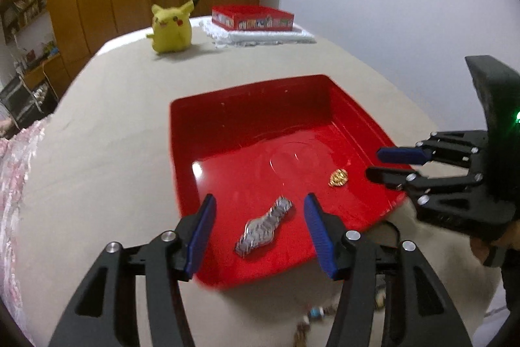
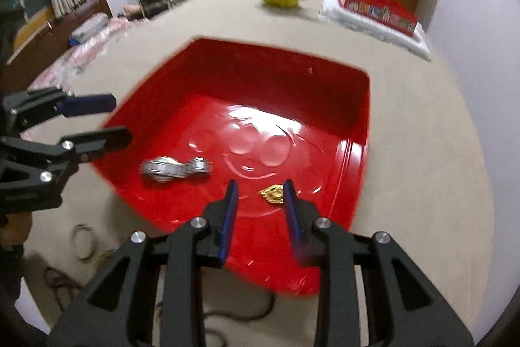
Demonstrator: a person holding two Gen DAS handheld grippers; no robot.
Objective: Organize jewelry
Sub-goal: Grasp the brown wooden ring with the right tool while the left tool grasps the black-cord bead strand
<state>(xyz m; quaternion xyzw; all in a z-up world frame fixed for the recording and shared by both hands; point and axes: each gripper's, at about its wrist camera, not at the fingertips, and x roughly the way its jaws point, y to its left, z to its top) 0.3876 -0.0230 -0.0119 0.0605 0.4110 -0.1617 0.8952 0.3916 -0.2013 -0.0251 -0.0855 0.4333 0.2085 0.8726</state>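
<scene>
Near edge of the surface: we saw loose cords and a few small beaded pieces point(image 1: 317, 313) lying on the beige cloth-covered surface point(image 1: 107, 152), in front of the tray and not yet gathered; they were too blurred to name.
Left gripper: our left gripper point(image 1: 260, 225) hung over the near part of the shallow glossy red plastic tray point(image 1: 182, 152), its blue-padded fingers point(image 1: 203, 236) apart and holding nothing.
Silver watch: the silver metal-link wristwatch point(image 1: 265, 226) lay flat on the tray floor, in line between those fingers but clear of both pads.
Right gripper: our right gripper point(image 2: 260, 204) stood over the tray's right side, fingers point(image 2: 229, 213) narrowly apart and empty.
Gold piece: the small gold ornate brooch-like piece point(image 2: 273, 194) rested on the tray floor close by the right pad; whether it touched, we could not tell.
Step in hand: we judged both pieces delivered and the release finishing.
Doing it well: we thought it best to lift each gripper straight up with the fingers kept apart, so no pad dragged a piece across the slick floor.
Far end: a yellow plush toy point(image 1: 170, 28) and a red printed cardboard box point(image 1: 252, 17) on a white folded cloth point(image 1: 266, 38) stood well apart from the tray.
</scene>
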